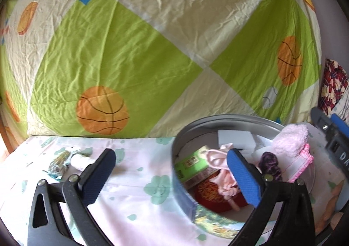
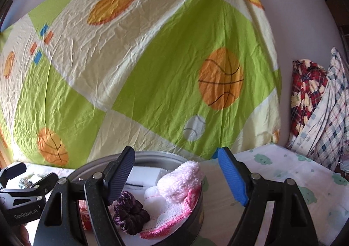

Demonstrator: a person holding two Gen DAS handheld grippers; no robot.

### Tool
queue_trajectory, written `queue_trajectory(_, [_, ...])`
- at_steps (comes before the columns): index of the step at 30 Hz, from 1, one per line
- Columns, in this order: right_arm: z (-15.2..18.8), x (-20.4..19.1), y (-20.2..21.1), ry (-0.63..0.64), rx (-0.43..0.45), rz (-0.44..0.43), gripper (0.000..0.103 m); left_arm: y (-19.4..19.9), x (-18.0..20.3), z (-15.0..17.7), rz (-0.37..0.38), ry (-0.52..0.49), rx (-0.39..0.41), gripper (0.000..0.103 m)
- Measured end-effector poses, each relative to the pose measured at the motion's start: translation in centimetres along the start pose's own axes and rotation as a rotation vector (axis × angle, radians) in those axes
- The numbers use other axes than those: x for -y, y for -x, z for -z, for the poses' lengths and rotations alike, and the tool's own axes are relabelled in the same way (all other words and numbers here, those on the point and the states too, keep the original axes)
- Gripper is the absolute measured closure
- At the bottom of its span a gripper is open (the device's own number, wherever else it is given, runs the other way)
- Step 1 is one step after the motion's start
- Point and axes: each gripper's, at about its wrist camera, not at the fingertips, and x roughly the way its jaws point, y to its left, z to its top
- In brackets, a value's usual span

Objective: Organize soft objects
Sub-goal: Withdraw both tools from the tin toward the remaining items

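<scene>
The round metal tin (image 2: 152, 156) stands on the cloud-print sheet (image 1: 130, 191). It holds a fluffy pink sock (image 2: 178, 180), a dark purple velvet scrunchie (image 2: 130, 213), a white cloth with pink crocheted edging (image 2: 172, 219) and a pale pink fabric piece (image 1: 220, 158), possibly a bow. The left gripper (image 1: 172, 178) is fully spread and empty. The right gripper (image 2: 176, 180) is wide apart, gripping nothing.
</scene>
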Motion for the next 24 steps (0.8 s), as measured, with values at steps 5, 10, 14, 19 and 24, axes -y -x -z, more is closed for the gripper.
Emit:
queue_trajectory(5, [0.1, 0.0, 0.6, -0.038, 0.016, 0.017, 0.021, 0.5, -1.7, 0.5, -0.037, 0.009, 0.016, 0.000])
queue_trajectory(10, [0.2, -1.1, 1.5, -0.005, 0.029, 0.057, 0.021, 0.8, -2.6, 1.2, -0.064, -0.023, 0.011, 0.000])
queue_trajectory(14, [0.4, -1.7, 2.6, -0.010, 0.042, 0.075, 0.021, 0.8, -3.4, 1.7, -0.065, -0.024, -0.008, 0.000])
queue_trajectory(19, [0.6, -2.8, 4.1, 0.002, 0.050, 0.084, 0.021, 1.0, -4.0, 2.1, -0.056, -0.036, -0.020, 0.000])
queue_trajectory(24, [0.9, -3.6, 4.5, -0.022, 0.008, 0.058, 0.021, 1.5, -5.2, 2.4, -0.053, -0.032, -0.025, 0.000])
